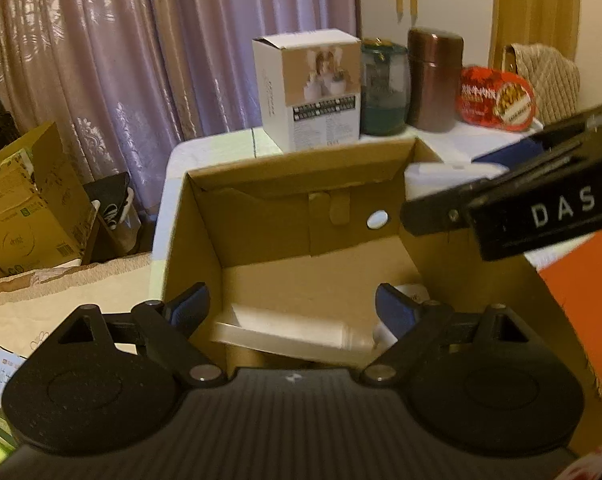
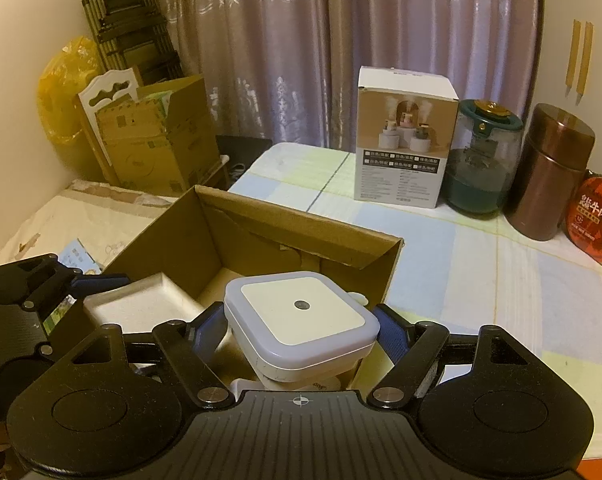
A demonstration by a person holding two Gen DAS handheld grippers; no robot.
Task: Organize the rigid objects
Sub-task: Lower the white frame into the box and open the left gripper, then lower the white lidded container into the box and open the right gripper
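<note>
An open cardboard box [image 1: 269, 216] sits on the table; it also shows in the right wrist view [image 2: 261, 224]. A flat white tray [image 1: 285, 332] lies inside it, seen too in the right wrist view [image 2: 141, 308]. My left gripper [image 1: 293, 312] is open and empty over the box's near edge. My right gripper [image 2: 301, 332] is shut on a square white night light [image 2: 301, 316] and holds it above the box's near right corner. The right gripper also shows at the right edge of the left wrist view [image 1: 521, 200].
At the table's far side stand a white product box [image 2: 403, 140], a teal glass jar [image 2: 481, 160], a brown metal canister [image 2: 549, 176] and a red food tub [image 2: 597, 224]. Cardboard boxes [image 2: 161, 136] stand on the floor at left, before the curtain.
</note>
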